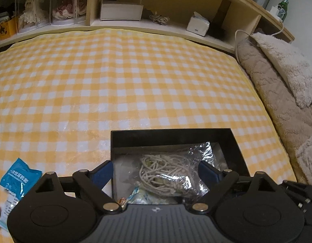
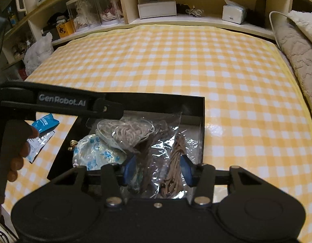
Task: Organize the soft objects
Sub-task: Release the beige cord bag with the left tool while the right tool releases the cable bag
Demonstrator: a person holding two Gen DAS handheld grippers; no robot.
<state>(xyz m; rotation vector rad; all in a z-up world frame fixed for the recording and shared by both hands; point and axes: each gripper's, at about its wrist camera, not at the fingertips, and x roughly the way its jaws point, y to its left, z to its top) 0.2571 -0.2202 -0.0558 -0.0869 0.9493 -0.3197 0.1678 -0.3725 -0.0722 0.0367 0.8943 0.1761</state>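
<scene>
An open black box point(image 1: 172, 136) sits on the yellow checked cloth point(image 1: 115, 77). In it lies a clear bag of white cord point(image 1: 162, 174). My left gripper point(image 1: 158, 172) hangs over that bag, open, with its blue pads well apart and clear of it. In the right wrist view the box point(image 2: 202, 109) also holds a floral pouch point(image 2: 95, 154) and a clear bag of brown cord point(image 2: 174, 168). My right gripper point(image 2: 158, 169) is open, its pads on either side of the brown cord bag. A blue packet point(image 1: 16, 178) lies on the cloth left of the box.
Beige fleece blankets point(image 1: 277, 77) are piled along the cloth's right edge. The headboard shelf behind holds a tissue box point(image 1: 197, 24), a white carton point(image 1: 121, 11) and clear doll cases point(image 1: 52, 6). A hand point(image 2: 20, 151) grips the left tool's black casing point(image 2: 62, 101).
</scene>
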